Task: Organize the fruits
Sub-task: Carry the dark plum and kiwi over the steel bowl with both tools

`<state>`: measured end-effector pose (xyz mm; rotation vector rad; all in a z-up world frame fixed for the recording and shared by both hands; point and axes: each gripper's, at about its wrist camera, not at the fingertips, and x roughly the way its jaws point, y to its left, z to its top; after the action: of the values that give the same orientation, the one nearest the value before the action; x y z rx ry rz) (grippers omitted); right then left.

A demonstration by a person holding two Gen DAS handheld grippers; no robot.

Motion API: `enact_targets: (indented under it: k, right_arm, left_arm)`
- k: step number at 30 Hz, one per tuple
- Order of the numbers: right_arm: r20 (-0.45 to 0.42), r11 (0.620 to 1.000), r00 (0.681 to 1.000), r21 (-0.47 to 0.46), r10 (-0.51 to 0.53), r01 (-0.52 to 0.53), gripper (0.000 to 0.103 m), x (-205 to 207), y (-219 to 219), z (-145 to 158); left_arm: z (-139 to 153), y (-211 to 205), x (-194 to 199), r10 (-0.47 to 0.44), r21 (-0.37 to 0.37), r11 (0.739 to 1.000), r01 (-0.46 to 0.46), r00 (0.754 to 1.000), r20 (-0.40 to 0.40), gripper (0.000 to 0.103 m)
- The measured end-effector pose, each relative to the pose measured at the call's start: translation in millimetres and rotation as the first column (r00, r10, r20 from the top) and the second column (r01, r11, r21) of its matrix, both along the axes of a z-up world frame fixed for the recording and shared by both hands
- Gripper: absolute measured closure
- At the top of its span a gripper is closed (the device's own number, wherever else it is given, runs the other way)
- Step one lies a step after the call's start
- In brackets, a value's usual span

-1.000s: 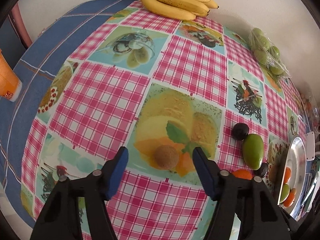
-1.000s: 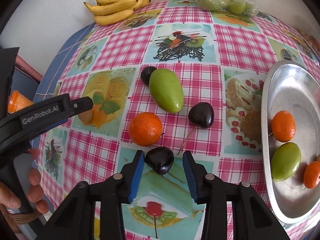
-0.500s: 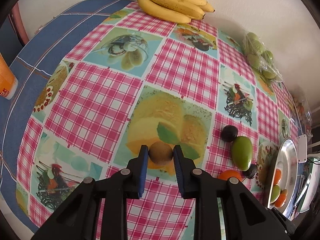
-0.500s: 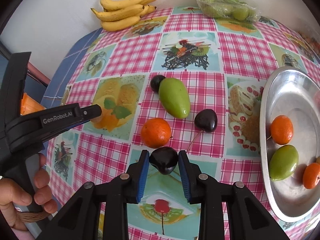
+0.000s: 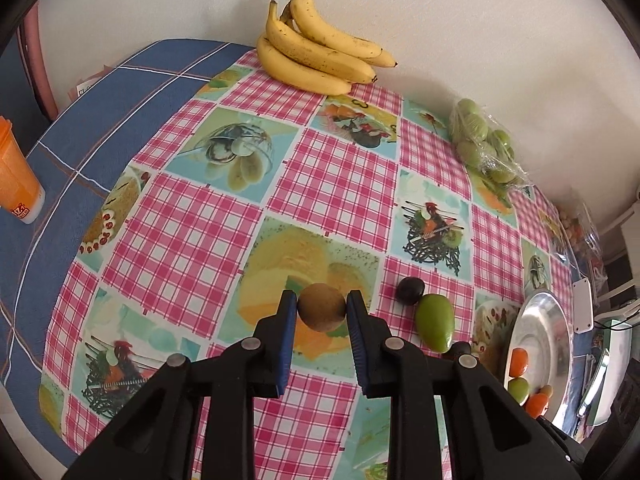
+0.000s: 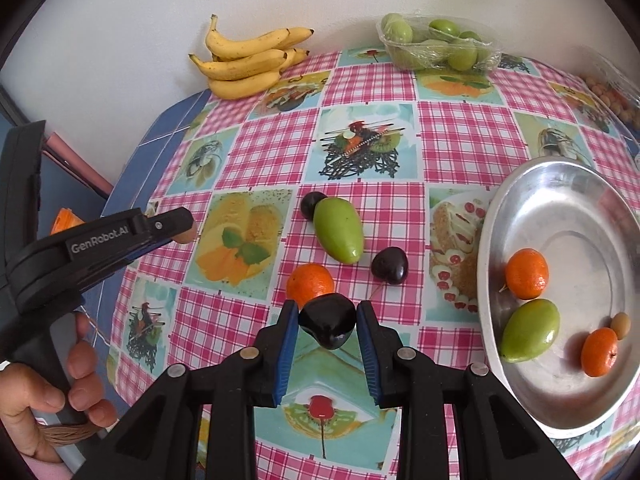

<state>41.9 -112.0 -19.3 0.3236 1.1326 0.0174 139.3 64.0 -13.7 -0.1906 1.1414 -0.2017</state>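
Note:
My left gripper (image 5: 322, 312) is shut on a round brown fruit (image 5: 322, 307), held a little above the checked tablecloth. In the right wrist view that same gripper (image 6: 188, 228) reaches in from the left with the brown fruit at its tip. My right gripper (image 6: 327, 322) is shut on a dark cherry (image 6: 328, 320), lifted off the cloth. On the table lie an orange (image 6: 310, 282), a green mango (image 6: 338, 230), a second cherry (image 6: 389, 266) and a dark plum (image 6: 310, 205). The steel plate (image 6: 568, 208) at right holds two oranges, a green fruit and a small tan fruit.
Bananas (image 6: 248, 62) and a wrapped tray of green fruit (image 6: 438, 46) sit at the back by the wall. An orange cup (image 5: 16, 176) stands on the blue cloth at left. A hand (image 6: 60, 396) grips the left tool's handle.
The left jaws closed on the brown fruit and the right jaws tightened on the cherry. Both grippers then rose, lifting their fruits off the cloth.

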Motion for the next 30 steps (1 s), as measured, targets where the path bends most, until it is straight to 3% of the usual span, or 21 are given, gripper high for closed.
enact_targets:
  k: [13,20,24,30]
  right_arm:
    - [0.006,0.993,0.994,-0.014,-0.113,0.113,0.071,-14,-52,7]
    - [-0.004,0.975,0.975,-0.015,-0.221,0.221,0.071,-29,-99,8]
    - [-0.009,0.96,0.96,-0.018,-0.28,0.279,0.071,-40,-122,7]
    - [-0.015,0.932,0.932,-0.017,-0.363,0.363,0.071,-58,-157,7]
  left_arm:
    - [2,-28,-8,-0.051,0.01,0.999,0.051,0.999,0.001,0.077]
    - [5,-68,-23,-0.138,0.018,0.99,0.138,0.99,0.012,0.077]
    - [8,-97,-36,-0.209,0.035,0.977,0.208,0.978,0.023,0.077]
    - [13,-144,-62,-0.343,0.043,0.939,0.341,0.938,0.042,0.077]
